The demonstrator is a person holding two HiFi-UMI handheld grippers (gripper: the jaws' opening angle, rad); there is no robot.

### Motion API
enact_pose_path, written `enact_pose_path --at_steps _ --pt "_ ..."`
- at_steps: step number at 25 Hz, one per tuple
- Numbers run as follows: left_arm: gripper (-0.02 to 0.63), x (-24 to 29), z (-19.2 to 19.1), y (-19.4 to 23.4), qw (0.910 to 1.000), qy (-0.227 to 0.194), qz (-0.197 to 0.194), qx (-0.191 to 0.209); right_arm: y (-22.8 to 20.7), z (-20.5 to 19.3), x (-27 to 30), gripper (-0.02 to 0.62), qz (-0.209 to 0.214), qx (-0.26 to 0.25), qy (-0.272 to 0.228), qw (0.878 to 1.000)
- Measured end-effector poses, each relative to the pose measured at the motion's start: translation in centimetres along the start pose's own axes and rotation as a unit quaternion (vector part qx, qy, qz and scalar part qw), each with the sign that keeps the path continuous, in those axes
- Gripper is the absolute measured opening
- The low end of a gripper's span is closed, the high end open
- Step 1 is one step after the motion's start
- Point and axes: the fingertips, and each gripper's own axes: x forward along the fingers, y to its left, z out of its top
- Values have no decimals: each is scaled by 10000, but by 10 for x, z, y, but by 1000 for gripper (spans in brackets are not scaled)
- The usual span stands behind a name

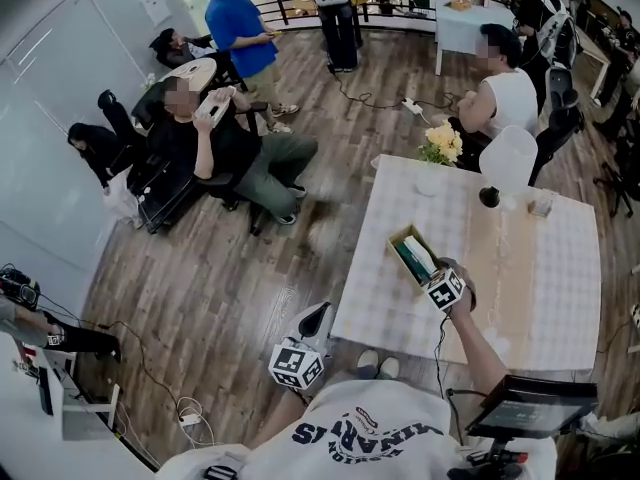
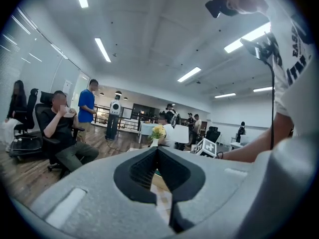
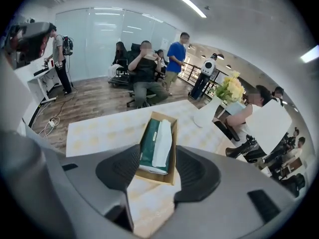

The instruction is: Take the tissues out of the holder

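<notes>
A cardboard holder (image 1: 399, 239) lies on the white checked table (image 1: 560, 278), near its left side. In it sits a green tissue pack (image 1: 413, 259) with a white tissue (image 3: 163, 137) sticking out of the top. My right gripper (image 1: 435, 271) hovers over the holder's near end. In the right gripper view the holder (image 3: 174, 148) and green pack (image 3: 148, 144) show between the parted jaws of the right gripper (image 3: 157, 152), whose pads press on nothing. My left gripper (image 1: 316, 316) hangs off the table's left edge over the floor; in its own view the left gripper (image 2: 158, 151) is shut and empty.
A white vase of yellow flowers (image 1: 442, 145) stands at the table's far left corner, a dark cup (image 1: 489, 197) and a small glass (image 1: 541, 205) at the far edge. A person sits behind the table (image 1: 505, 98); others sit on chairs at the left (image 1: 215, 143).
</notes>
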Motion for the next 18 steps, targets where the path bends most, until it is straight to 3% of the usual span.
enact_pose_path --at_steps 7,10,18 --pt "3 -25 -7 23 9993 41 375 -73 9 -24 64 276 745 158 918 9929" --pt "3 -30 -11 30 9987 55 494 -114 10 -32 82 301 851 142 1240 9885" --pt "3 -39 -20 44 9975 68 684 -189 8 -46 120 333 1193 170 1482 9816"
